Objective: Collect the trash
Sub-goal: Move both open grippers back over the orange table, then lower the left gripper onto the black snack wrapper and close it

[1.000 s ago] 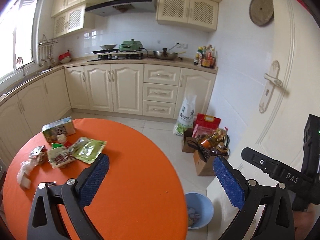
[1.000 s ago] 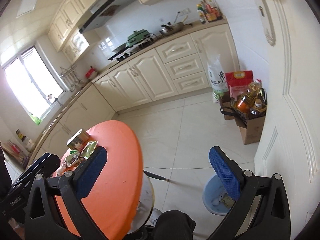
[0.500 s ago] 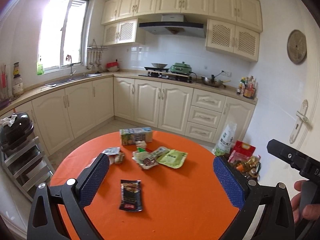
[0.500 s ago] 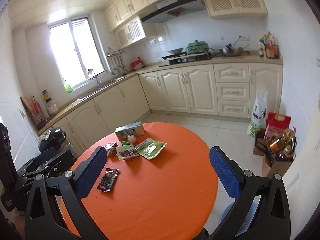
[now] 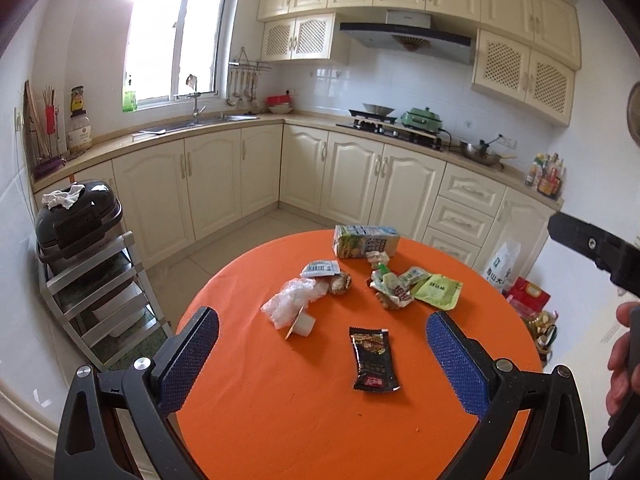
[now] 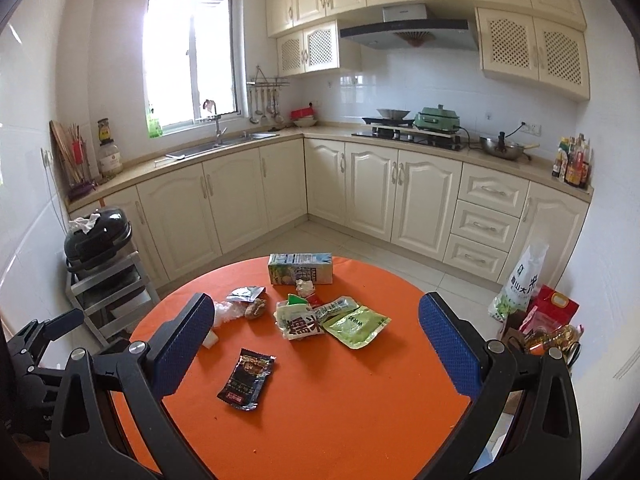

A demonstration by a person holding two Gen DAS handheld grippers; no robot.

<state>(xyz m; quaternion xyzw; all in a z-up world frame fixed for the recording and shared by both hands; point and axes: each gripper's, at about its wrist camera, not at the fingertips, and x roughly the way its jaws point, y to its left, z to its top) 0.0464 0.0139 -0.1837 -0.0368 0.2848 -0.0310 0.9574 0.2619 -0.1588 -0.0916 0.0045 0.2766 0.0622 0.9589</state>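
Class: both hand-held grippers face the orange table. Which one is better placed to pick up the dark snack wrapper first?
Probably left: the dark snack wrapper lies nearly centred between the open left hand-held gripper. The right hand-held gripper, also open, sees it off to its left.

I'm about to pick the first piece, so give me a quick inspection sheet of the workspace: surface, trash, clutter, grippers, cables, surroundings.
Surface: round orange table, crumbs near the front edge.
Job's things: black sachet lying alone, nearest the grippers; green pouch and white wrapper overlapping; clear plastic wrap; milk carton on its side at the far edge.
Clutter: nothing seen beyond the trash.
Grippers: left gripper and right gripper both open, empty, above the table.
Cables: nothing seen on the table.
Surroundings: metal rack to the left, rice bag and groceries on the floor to the right.
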